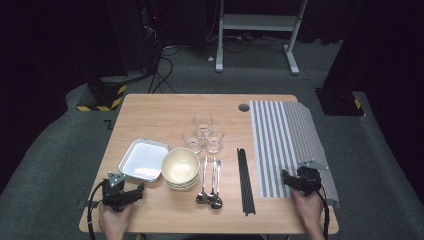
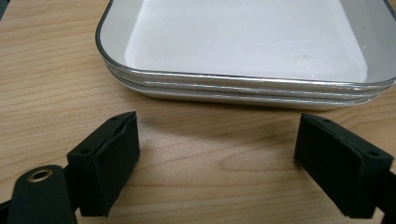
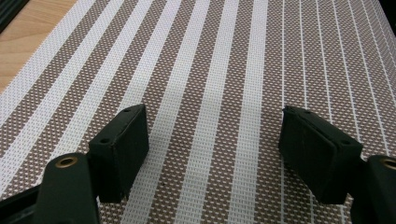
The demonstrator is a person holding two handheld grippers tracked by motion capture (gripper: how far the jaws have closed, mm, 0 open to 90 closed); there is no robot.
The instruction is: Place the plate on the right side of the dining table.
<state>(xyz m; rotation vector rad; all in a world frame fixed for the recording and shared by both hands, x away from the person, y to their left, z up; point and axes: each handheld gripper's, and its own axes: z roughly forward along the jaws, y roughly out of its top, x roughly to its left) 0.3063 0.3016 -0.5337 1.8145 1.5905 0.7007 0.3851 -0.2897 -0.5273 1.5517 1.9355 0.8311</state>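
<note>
On table [image 1: 150,107], three glasses [image 1: 203,132], three spoons [image 1: 210,181]

Each hand had a black gripper with two blocky black pads [image 2: 109,165]. A round brass ring sat in each jaw arm. A grey three-cornered plate [image 1: 312,164] sat on top. A black cable [image 1: 91,212] trailed back.

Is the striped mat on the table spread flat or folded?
Spread flat. The striped mat lies open on the table, its stripes running straight; the right gripper view shows its weave smooth under the right gripper.
</note>
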